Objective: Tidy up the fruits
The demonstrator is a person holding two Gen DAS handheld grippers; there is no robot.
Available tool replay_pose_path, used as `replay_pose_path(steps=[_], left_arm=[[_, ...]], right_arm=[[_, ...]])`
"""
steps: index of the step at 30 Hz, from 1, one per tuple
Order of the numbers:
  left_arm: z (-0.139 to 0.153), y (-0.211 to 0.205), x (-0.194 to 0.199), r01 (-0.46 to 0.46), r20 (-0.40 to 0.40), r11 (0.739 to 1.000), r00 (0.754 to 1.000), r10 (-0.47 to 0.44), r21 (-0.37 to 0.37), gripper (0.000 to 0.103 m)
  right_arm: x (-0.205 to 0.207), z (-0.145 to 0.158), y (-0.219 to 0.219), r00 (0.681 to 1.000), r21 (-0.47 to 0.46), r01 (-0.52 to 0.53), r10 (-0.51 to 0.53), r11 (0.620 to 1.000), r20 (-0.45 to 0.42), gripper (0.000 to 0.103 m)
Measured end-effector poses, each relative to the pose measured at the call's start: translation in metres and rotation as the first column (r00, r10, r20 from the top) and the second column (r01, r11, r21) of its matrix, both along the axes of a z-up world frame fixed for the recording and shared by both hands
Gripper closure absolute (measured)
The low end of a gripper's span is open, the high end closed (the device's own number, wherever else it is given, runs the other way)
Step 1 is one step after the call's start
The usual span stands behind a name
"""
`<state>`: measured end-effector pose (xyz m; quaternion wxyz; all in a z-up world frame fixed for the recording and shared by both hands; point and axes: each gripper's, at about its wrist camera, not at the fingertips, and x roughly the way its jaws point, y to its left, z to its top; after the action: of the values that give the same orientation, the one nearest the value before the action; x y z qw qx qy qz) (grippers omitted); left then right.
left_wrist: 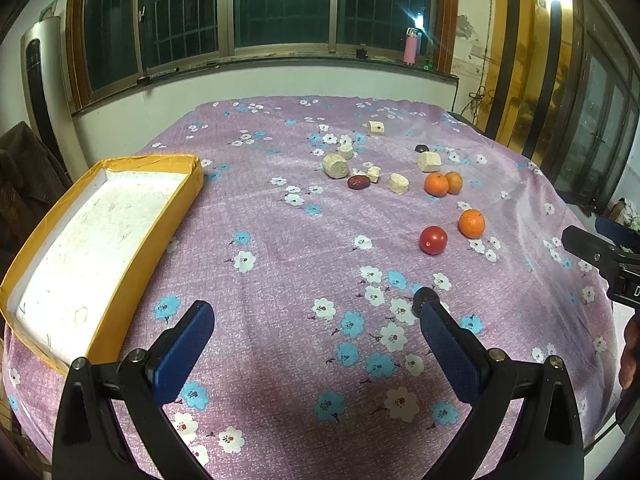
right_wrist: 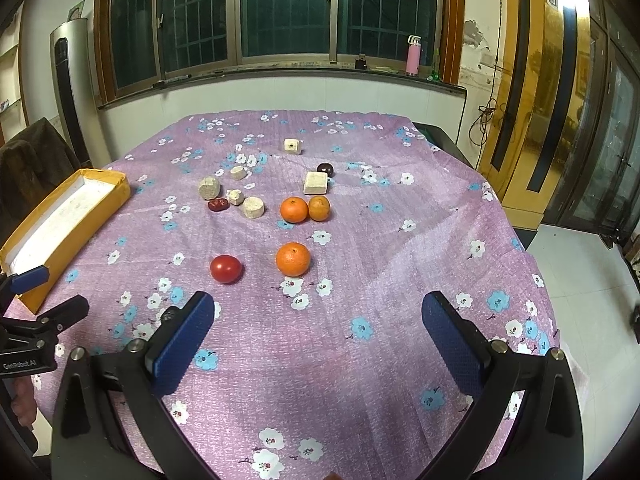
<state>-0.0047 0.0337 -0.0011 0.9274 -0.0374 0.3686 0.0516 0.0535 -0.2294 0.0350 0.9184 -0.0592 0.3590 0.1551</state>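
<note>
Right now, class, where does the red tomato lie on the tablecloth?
In the right wrist view the red tomato lies on the purple flowered cloth left of the nearest orange, ahead of the open right gripper.

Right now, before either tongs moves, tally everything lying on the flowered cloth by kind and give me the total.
Oranges: 3
Red tomato: 1
Red date: 1
Dark round fruits: 2
Beige chunks: 6
Yellow box: 1
Total: 14
</note>
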Motion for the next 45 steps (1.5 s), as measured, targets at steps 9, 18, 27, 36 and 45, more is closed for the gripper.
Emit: replay_pose_path(steps=[9,18,27,36,45], left_arm=[[-0.006,0.002,0.006,-0.005,-0.016,1.0,1.0,0.005,-0.003,0.0],[-0.008,-0.003,0.007,0.003,-0.024,1.0,1.0,-0.003,0.004,0.0],[-0.009,-0.002,0.007,0.004,-0.028,1.0,1.0,-0.004,0.001,0.0],[-0.016,-0.002,0.008,0.008,-0.043,1.0,0.999,-0.008,-0.003,0.0],[-0.024,-0.023,0.022,0.071,-0.082,0.997,0.994,-0.07,0.002,0.0]], right_arm=[[0.01,-0.012,0.002,1.0,-0.006,-0.014,0.014,1.0,-0.026,0.0],[0.012,-0.015,0.001,0.999,-0.008,-0.016,0.016,1.0,-0.03,0.0],[0.018,-0.021,0.007,0.999,-0.017,-0.03,0.03,0.999,-0.036,0.0],[0.058,-0.054,0.031,0.989,-0.072,-0.072,0.062,0.995,-0.132,0.024],[0.101,-0.084,0.054,0.97,-0.056,-0.11,0.095,0.992,-0.222,0.055]])
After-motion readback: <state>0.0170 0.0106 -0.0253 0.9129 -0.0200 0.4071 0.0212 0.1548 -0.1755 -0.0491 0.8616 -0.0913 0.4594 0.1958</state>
